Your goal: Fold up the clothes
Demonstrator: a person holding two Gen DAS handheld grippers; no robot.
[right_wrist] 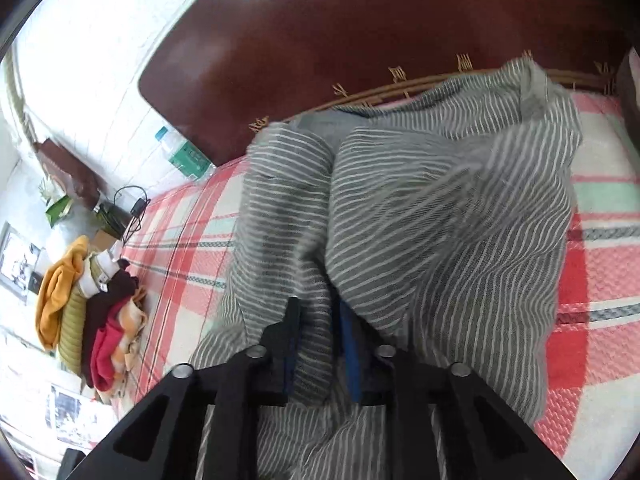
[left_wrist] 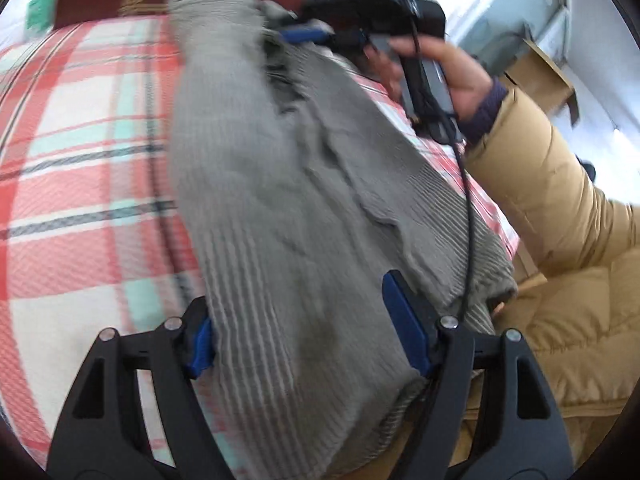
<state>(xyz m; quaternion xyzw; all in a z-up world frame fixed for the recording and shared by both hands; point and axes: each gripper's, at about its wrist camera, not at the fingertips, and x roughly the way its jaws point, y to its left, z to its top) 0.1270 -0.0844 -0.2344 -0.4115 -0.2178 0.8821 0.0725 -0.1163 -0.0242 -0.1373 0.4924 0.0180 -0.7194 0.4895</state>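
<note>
Left wrist: right hand (left_wrist: 448,80) grips its gripper handle (left_wrist: 426,80).

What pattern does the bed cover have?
The bed cover is plaid: red, cream and mint with dark lines; it shows best in the left wrist view.

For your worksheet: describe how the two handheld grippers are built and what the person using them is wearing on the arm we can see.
Each gripper is a black frame with cut-out linkage arms, silver pivot pins and blue finger pads: the left gripper and the right gripper look alike. A black cable trails from the right gripper. The person's arm wears a tan puffer-jacket sleeve over a dark knitted cuff.
</note>
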